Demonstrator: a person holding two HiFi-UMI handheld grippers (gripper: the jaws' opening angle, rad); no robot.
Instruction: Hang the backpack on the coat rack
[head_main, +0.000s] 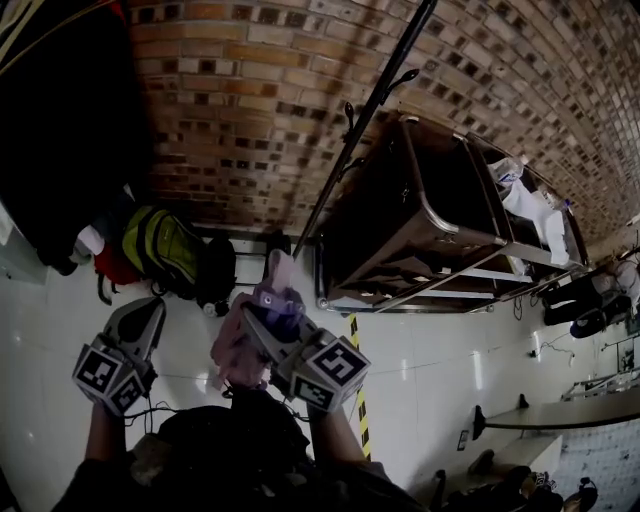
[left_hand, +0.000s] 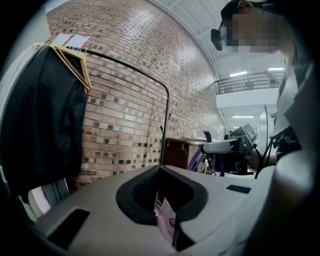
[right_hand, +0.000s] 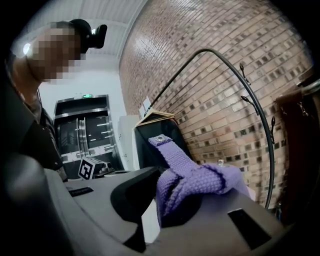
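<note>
I hold a pink and purple backpack (head_main: 238, 348) up in front of me. My right gripper (head_main: 268, 312) is shut on its woven purple strap (right_hand: 196, 176), which bunches over the jaws while the strap's end sticks up. The backpack's body hangs below that gripper. The black coat rack (head_main: 362, 122) rises ahead against the brick wall, with bare hooks (head_main: 349, 110) along its pole (right_hand: 264, 107). My left gripper (head_main: 148, 312) is off to the left, apart from the backpack. Its jaws stand together with only a thin slit between them, and a bit of pink shows through it (left_hand: 168, 223).
A dark coat (left_hand: 45, 115) hangs on wooden hangers at the left. A green and black bag (head_main: 165, 250) and a red item (head_main: 112, 266) lie on the white floor by the wall. A brown metal-framed table (head_main: 420, 215) stands right of the rack. Yellow-black tape (head_main: 358, 385) marks the floor.
</note>
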